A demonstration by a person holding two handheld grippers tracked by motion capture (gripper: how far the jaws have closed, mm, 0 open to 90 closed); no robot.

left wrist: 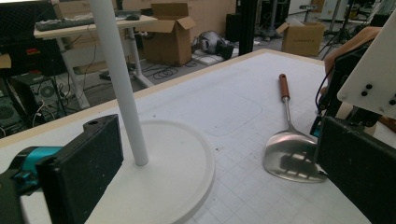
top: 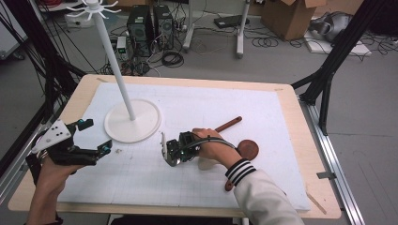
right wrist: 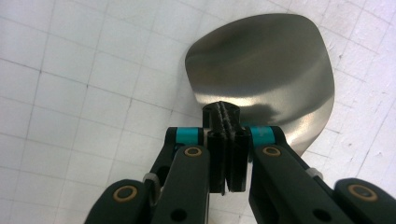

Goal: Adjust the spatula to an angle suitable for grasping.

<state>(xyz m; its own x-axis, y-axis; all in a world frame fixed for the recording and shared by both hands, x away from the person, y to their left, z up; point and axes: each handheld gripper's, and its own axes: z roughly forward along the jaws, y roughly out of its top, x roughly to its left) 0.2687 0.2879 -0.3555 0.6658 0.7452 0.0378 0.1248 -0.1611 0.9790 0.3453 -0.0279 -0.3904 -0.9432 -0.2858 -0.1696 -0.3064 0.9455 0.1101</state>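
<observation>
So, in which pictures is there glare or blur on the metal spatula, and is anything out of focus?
Right gripper view: soft glare and a dark reflection on the spatula blade, while the shut right gripper looks slightly soft. Left gripper view: the near black pads are blurred, and the blade reflects light. High view: even light, faint shadows, generally low detail.

Overhead and both gripper views share the spatula point(left wrist: 292, 156).

The left gripper point(top: 94, 138) is black, with teal blocks behind its jaws and a white three-cornered plate dotted with dark screws on top; the right gripper point(right wrist: 225, 147) matches it — black linkage arms, brass-ringed pivots, teal bands, ribbed black pads; a grey cable loops over that hand point(top: 211, 145), whose white sleeve ends in a black-and-white striped cuff.
</observation>
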